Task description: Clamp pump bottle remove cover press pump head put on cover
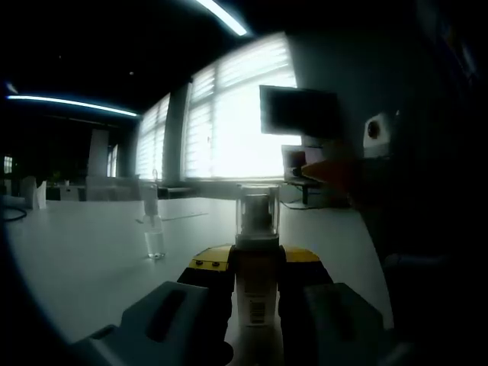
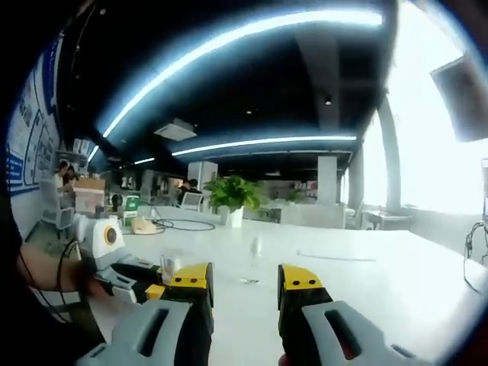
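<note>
Tool on my left (image 1: 255,293) is closed on the pump bottle (image 1: 255,286), its yellow-tipped jaws pressing the body from both sides, so I count the clamping step as done. The bottle stands upright between the jaws, over the white counter (image 1: 91,252). A clear cover (image 1: 255,210) sits on the pump head, so as far as I can judge, removing it, pressing the pump and refitting it are all left to do. Left of the bottle and farther off, a small clear bottle (image 1: 154,229) stands alone on the counter.

On the bottle's front there is a pale label with what looks like a barcode near the bottom; I cannot read any brand or word on it in this dim light.

My right tool (image 2: 245,293) is open, jaws well apart with nothing between them, hovering over the counter (image 2: 366,282). At the near left of the right gripper view I see the left tool (image 2: 145,282) with the clear cover top (image 2: 171,264) just above it. Far across the room stands a potted plant (image 2: 235,194). Blue wall posters (image 2: 23,145) at the far left carry writing too small to read.
</note>
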Demonstrator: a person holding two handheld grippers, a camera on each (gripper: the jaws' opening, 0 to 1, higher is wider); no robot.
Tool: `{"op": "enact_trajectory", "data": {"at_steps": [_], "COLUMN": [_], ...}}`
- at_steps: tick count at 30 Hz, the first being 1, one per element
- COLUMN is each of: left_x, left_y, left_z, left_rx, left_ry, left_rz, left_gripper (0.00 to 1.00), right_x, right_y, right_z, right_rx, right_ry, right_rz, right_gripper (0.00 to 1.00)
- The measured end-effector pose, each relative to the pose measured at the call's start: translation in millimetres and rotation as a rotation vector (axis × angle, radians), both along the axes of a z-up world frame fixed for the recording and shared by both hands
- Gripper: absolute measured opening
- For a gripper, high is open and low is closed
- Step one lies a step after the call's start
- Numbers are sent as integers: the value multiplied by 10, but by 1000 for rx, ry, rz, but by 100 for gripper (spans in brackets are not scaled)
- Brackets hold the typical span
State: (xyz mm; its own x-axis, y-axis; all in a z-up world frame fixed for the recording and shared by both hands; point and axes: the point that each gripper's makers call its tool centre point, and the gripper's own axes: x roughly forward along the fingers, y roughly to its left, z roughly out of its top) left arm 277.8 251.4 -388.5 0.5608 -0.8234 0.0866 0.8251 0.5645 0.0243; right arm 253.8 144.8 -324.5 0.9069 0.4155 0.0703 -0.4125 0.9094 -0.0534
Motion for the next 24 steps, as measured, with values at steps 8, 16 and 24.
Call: {"op": "enact_trajectory", "data": {"at_steps": [8,16,24], "left_x": [2,29,58], "left_y": [3,28,41], "left_z": [1,3,3], "left_rx": [1,1,4], "left_ry": [0,5,6], "left_rz": [2,19,30], "left_gripper": [13,13,13], "right_x": [-34,-21,7], "right_y": [-301,-356,-374], "right_z": [-82,-199,-248], "right_rx": [22,24,22], "right_ry": [-8,-2,6], "right_rz": [-70,-81,-87], "right_gripper": [28,27,25]}}
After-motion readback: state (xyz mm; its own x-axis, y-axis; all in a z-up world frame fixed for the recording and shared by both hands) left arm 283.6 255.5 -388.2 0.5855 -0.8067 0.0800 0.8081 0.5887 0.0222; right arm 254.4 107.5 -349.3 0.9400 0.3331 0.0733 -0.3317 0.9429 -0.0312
